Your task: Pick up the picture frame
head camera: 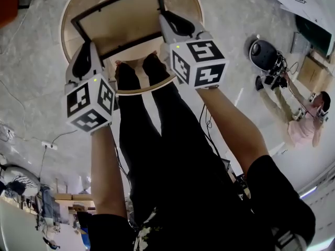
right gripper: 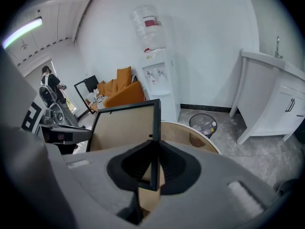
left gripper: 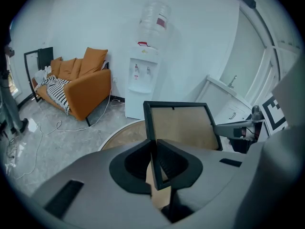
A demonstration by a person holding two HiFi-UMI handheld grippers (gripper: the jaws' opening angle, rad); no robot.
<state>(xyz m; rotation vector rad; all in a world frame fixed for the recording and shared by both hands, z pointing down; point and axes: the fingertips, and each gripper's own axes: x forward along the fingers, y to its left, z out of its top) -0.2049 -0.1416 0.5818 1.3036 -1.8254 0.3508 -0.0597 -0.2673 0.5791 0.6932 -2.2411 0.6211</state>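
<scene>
Black-edged with a tan backing, the picture frame (head camera: pixel 118 22) is held over a round wooden table (head camera: pixel 183 1), gripped at two opposite side edges. The left gripper (head camera: pixel 82 61) has its jaws clenched on the frame's left edge and the right gripper (head camera: pixel 175 22) has its jaws clenched on the right edge, each pinching the thin black rim between dark pads. Beyond the table stand a white water dispenser (left gripper: pixel 143 78) and an orange sofa (left gripper: pixel 83 87).
</scene>
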